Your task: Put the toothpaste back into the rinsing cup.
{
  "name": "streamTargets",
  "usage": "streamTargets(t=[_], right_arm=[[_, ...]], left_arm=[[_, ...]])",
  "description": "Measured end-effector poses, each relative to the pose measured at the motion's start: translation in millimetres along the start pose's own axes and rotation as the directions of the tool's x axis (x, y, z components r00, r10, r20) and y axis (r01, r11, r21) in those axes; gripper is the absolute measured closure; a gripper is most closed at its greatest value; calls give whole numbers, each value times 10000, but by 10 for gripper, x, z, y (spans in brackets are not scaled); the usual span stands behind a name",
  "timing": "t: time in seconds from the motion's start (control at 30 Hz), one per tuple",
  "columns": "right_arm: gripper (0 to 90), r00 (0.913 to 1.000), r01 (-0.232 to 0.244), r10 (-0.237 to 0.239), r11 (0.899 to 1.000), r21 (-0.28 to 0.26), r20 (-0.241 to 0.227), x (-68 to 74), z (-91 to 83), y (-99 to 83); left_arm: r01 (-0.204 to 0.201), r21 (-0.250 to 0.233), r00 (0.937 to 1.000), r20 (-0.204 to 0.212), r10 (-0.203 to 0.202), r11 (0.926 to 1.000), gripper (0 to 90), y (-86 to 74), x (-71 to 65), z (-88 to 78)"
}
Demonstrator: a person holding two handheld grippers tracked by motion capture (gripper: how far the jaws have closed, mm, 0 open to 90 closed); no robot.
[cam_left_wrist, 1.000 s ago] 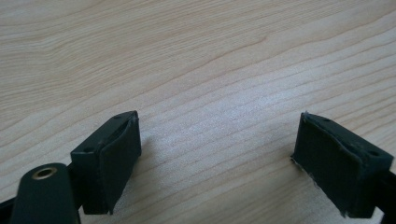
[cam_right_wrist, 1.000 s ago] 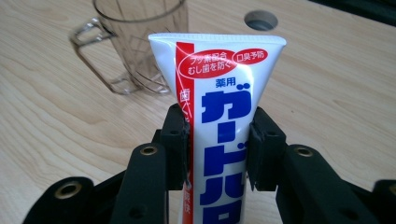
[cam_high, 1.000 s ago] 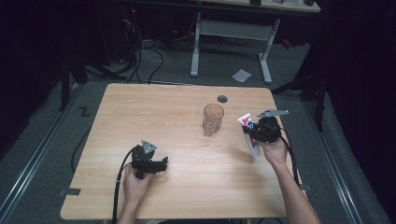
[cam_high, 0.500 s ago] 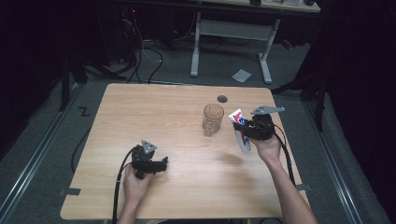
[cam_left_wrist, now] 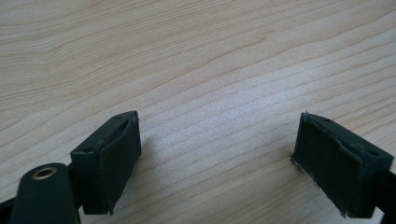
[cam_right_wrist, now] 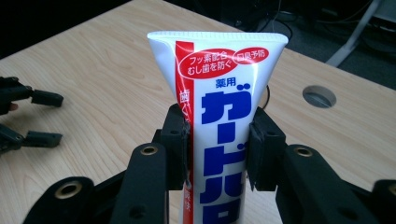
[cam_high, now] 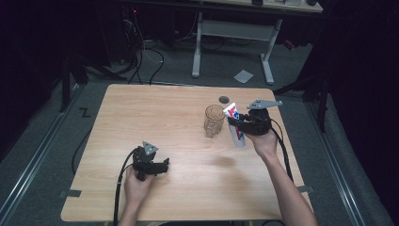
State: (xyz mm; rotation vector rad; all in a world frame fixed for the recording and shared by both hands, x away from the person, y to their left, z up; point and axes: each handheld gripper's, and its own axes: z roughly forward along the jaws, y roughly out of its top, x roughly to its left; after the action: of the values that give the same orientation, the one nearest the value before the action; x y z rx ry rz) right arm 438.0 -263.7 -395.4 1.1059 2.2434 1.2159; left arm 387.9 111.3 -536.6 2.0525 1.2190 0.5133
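Observation:
A white toothpaste tube [cam_high: 235, 126] with red and blue print hangs tilted above the table, crimped end up, just right of a clear glass cup [cam_high: 214, 121]. My right gripper [cam_high: 234, 124] is shut on the tube's middle. In the right gripper view both pads squeeze the tube [cam_right_wrist: 224, 79] from the sides, with the right gripper [cam_right_wrist: 219, 140] below its crimped end. My left gripper [cam_high: 165, 164] rests on the table near the front left, open, with bare wood between its jaws [cam_left_wrist: 215, 154]. The left gripper [cam_right_wrist: 39, 116] also appears far off in the right gripper view.
The wooden table [cam_high: 155, 113] has a round cable hole [cam_high: 224, 99] behind the glass, seen again as the hole [cam_right_wrist: 319, 96] in the right gripper view. A desk frame [cam_high: 233, 33] and cables stand on the dark floor beyond the far edge.
My right gripper has carried the tube left and upward, closer to the glass. The left gripper has stayed where it was.

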Motion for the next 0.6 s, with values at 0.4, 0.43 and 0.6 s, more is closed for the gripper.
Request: streamTargets(t=[0.4,0.43,0.6], right_arm=[[649,9997,145,-148,9997,-188,-185,36,102,242],[649,9997,127,-130,9997,-202,-188,40,109,257],[650,9998,109,-114,9995,-298,-175,41,135,333]], left_arm=[[12,-8,10000,-3,-12,10000,151,0,-1,1],[11,-5,10000,-1,-11,10000,152,0,-1,0],[15,-13,10000,-1,-15,10000,151,0,-2,1]])
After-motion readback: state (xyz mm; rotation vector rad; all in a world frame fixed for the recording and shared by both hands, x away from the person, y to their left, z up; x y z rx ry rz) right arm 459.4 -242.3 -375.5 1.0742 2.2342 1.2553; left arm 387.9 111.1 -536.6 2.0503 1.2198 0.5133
